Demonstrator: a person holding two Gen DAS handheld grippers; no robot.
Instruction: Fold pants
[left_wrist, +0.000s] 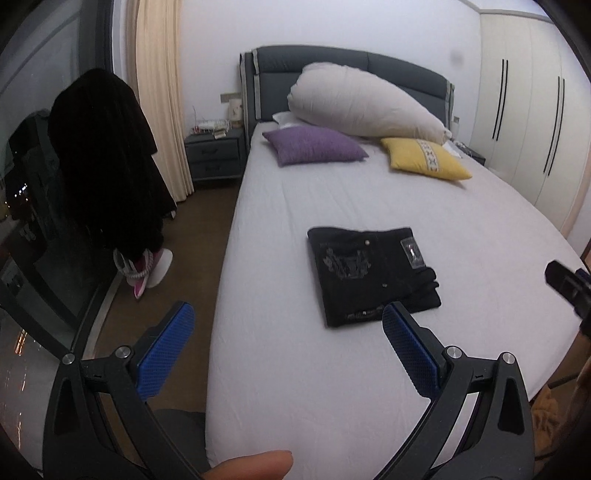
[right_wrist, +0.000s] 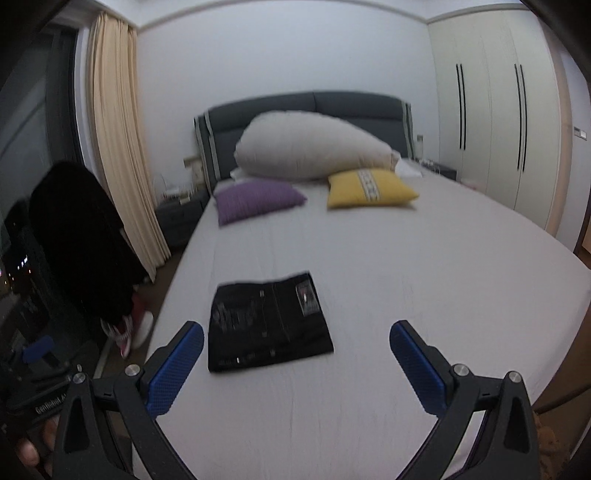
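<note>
Both left tongs (left_wrist: 288, 325) and right tongs (right_wrist: 295, 341) gape wide, empty, above squarely folded black pants (left_wrist: 371, 275) on smooth sheet (left_wrist: 295, 369).

Pants (left_wrist: 369, 275): matt black cloth, small metal studs glinting. Bed sheet (left_wrist: 332, 387) looking smooth, matt. Gripper pads (left_wrist: 166, 354) showing textured blue.

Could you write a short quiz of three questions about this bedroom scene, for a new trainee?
1. True or false: the black pants lie folded on the bed.
2. Which cushion is nearer the window side? A purple cushion, B yellow cushion.
3. Fill in: the jaws of the left gripper and the right gripper are ____.

Key: 1 true; 2 A; 3 open.
</note>
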